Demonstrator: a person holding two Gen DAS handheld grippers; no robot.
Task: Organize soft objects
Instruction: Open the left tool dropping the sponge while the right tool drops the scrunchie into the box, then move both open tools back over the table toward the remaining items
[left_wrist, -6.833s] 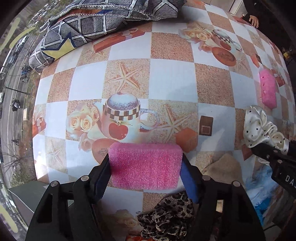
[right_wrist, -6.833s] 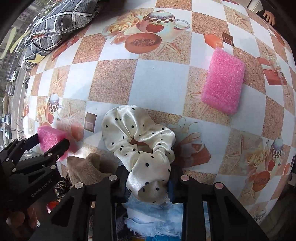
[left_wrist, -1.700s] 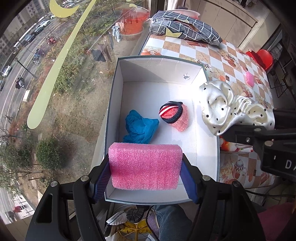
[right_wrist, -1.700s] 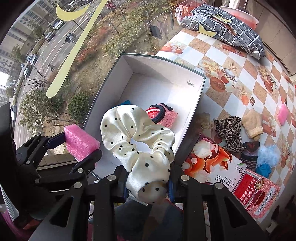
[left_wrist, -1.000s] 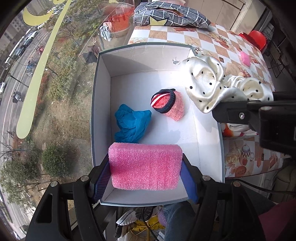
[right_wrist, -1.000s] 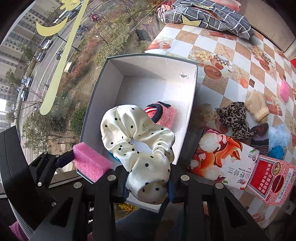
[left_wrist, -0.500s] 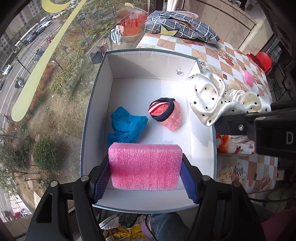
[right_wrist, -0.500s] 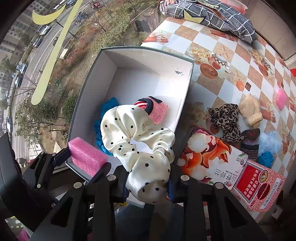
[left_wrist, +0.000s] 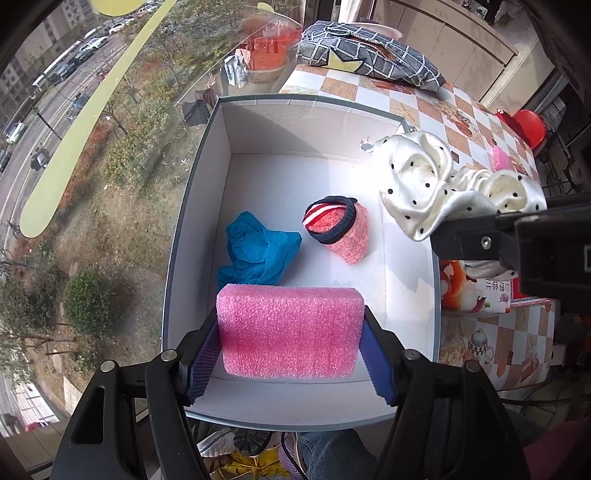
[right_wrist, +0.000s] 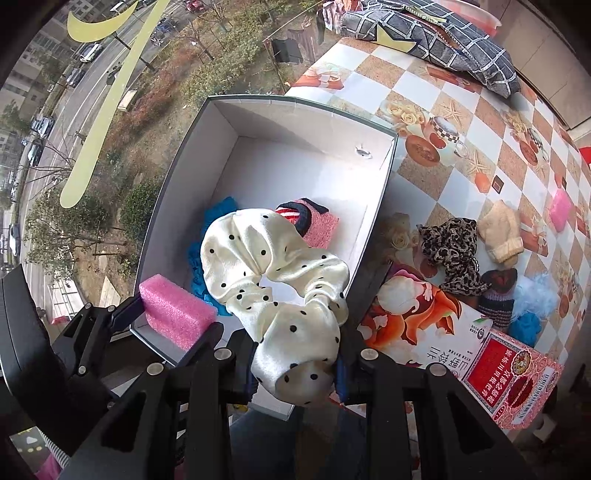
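Note:
My left gripper (left_wrist: 291, 354) is shut on a pink foam sponge (left_wrist: 290, 330) and holds it over the near end of an open white box (left_wrist: 288, 125). My right gripper (right_wrist: 295, 363) is shut on a cream polka-dot scrunchie (right_wrist: 273, 273), held over the box's near right side; the scrunchie also shows in the left wrist view (left_wrist: 428, 192). Inside the box lie a blue cloth (left_wrist: 258, 251) and a pink knitted piece with a striped cuff (left_wrist: 340, 229). The sponge shows in the right wrist view (right_wrist: 173, 314) too.
A printed cardboard box (right_wrist: 454, 336) stands right of the white box. On the checked tablecloth (right_wrist: 424, 85) lie a leopard cloth (right_wrist: 452, 254), a beige mitten (right_wrist: 500, 232), a dark knit piece (right_wrist: 496, 291), blue puffs (right_wrist: 532, 299) and a second pink sponge (right_wrist: 559, 210). A plaid cushion (right_wrist: 436, 40) lies at the far end.
Both grippers have carried their loads from the table to the box. In the last second both have come closer to the box, which now looks larger.

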